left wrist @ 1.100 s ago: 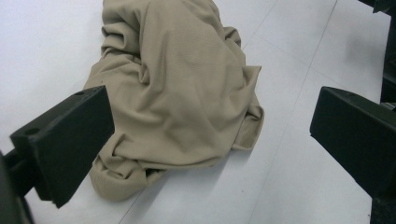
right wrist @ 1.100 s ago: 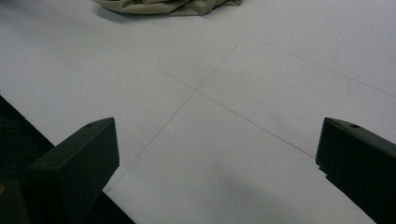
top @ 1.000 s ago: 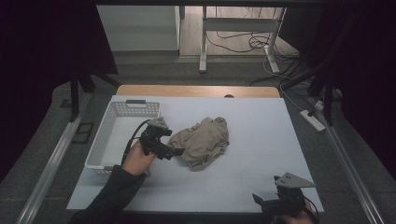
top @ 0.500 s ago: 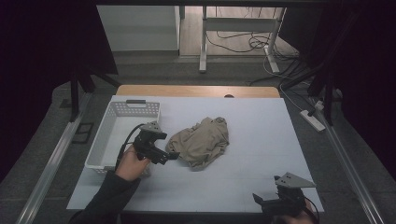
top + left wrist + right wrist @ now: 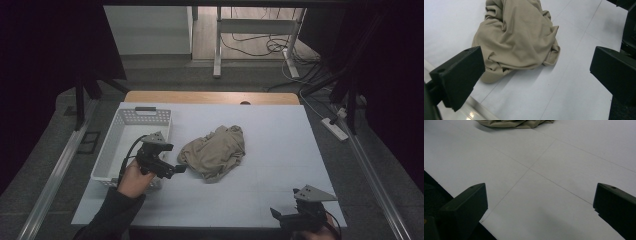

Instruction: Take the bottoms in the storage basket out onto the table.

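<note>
Lying crumpled near the middle of the white bench (image 5: 280, 150), the beige cloth (image 5: 215, 152) forms a loose heap with folds and a rolled edge along its near side. To its left, the left claw (image 5: 179, 170) hovers just beside the heap, held by the person's left hand (image 5: 132, 177), its tips pointing at the cloth's left edge without touching it. In the left gripper view the two black jaws stand spread wide with nothing between them, and the cloth (image 5: 516, 37) lies beyond them on the bench surface. A white basket (image 5: 112, 150) with perforated walls sits at the bench's left edge, just behind that hand. Down at the near right corner of the bench, the right claw (image 5: 275, 215) rests low, well apart from the cloth. Its jaws are also spread wide over bare bench, and the cloth's edge (image 5: 516, 123) shows at the top of the right gripper view.
</note>
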The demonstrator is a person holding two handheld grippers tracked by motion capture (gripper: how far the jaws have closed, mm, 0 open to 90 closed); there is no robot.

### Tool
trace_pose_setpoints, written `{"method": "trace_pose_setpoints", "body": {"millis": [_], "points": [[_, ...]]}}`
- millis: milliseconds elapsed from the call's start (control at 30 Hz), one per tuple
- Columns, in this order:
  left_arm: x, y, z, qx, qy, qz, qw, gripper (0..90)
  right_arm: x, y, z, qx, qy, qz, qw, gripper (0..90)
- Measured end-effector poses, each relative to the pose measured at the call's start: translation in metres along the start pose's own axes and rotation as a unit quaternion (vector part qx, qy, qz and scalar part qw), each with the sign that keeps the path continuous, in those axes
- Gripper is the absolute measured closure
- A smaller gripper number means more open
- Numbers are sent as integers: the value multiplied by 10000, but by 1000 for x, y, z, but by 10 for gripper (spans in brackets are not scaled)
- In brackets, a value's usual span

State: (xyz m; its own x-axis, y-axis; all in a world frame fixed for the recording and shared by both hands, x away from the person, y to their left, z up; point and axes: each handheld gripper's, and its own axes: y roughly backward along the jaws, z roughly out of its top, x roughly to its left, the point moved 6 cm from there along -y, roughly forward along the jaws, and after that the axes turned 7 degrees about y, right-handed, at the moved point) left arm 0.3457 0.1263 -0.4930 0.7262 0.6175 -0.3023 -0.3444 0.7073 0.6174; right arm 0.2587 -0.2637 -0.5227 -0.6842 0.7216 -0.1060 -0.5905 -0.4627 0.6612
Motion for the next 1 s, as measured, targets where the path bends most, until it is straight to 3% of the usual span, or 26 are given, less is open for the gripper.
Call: {"method": "trace_pose_setpoints", "body": {"millis": [1000], "points": [[-8,33,-31,-140,155,183,9996,0,1,0,0,24,47,4,10000,0]]}}
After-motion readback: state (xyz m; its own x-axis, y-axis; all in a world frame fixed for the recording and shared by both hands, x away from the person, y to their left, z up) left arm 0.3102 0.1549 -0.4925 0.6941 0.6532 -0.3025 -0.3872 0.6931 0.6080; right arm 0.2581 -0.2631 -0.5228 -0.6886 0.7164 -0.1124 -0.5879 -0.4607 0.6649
